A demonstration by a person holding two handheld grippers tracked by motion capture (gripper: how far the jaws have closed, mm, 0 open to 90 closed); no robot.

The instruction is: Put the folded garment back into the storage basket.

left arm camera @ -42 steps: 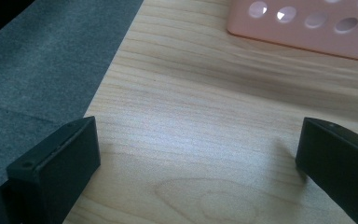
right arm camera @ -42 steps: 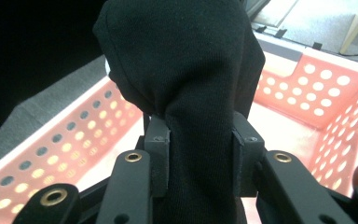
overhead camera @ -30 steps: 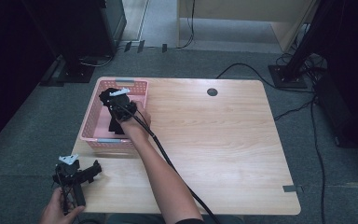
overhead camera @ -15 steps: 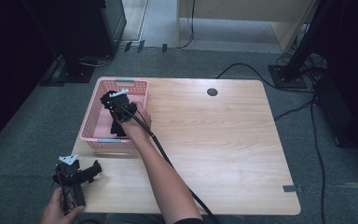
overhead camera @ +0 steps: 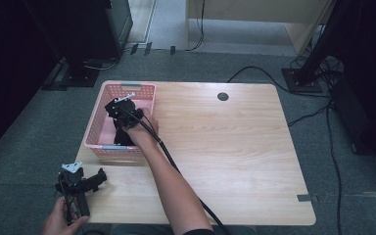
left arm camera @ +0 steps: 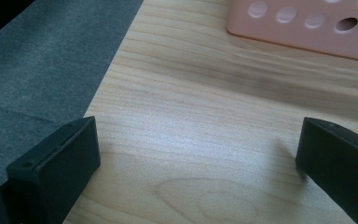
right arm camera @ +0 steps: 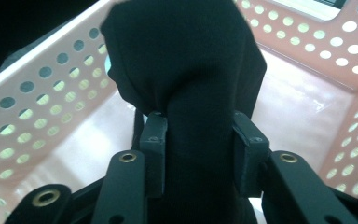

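A pink perforated basket [overhead camera: 142, 90] stands at the table's far left corner. My right gripper [overhead camera: 122, 120] reaches down into it from above. In the right gripper view its pads [right arm camera: 154, 140] press on both sides of a bunched black cloth [right arm camera: 182, 60], which rises in a rounded lump above the jaws inside the basket [right arm camera: 37, 88]. The jaws have just been opening slightly, with the cloth still between them. My left gripper [overhead camera: 95, 178] is held at the table's near left corner, open, with bare wood between its fingers [left arm camera: 65, 149]. The basket's wall [left arm camera: 307, 28] lies beyond it.
The wooden table [overhead camera: 235, 142] has a round cable hole [overhead camera: 223, 96] at its far edge. The right gripper's cable [overhead camera: 176, 169] trails back along the forearm. Grey carpet, dark stands and cables surround the table.
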